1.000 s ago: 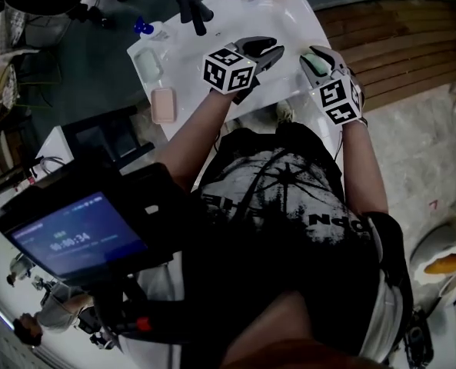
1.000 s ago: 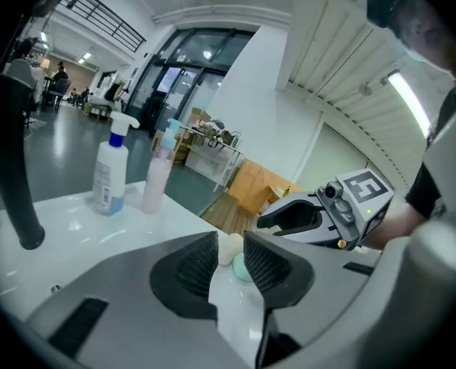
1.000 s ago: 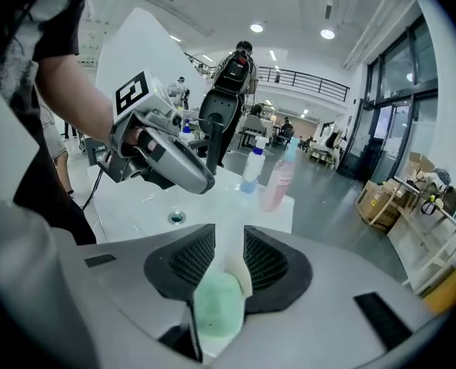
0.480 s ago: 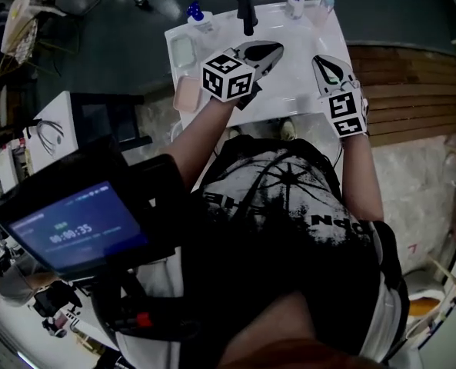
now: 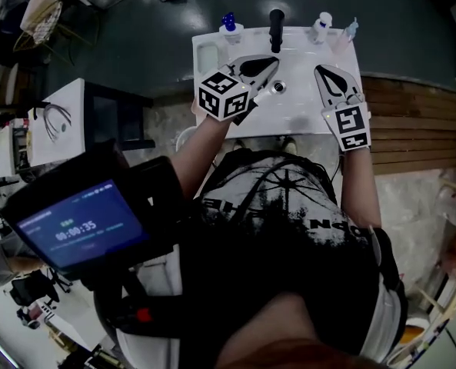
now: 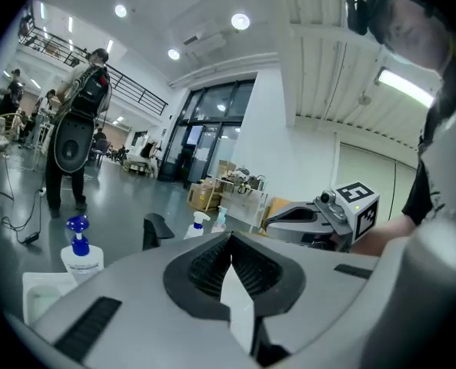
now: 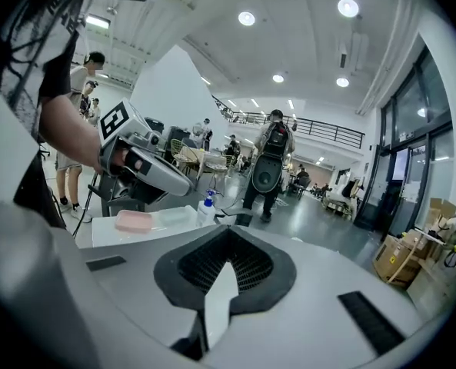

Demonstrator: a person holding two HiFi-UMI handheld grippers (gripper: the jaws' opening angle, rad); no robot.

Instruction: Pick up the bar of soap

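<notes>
Left tongs (image 5: 260,68), right tongs (image 5: 329,78): both pressed together and empty, just snapped shut from half-spread over the counter (image 5: 301,118). Bar of soap (image 7: 134,220): pink, at the counter's left edge near the left tongs, untouched. Pick-up evidently not begun.

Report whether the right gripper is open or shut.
Shut: the grey right gripper shows its jaws pressed together in its own view, nothing between them.
</notes>
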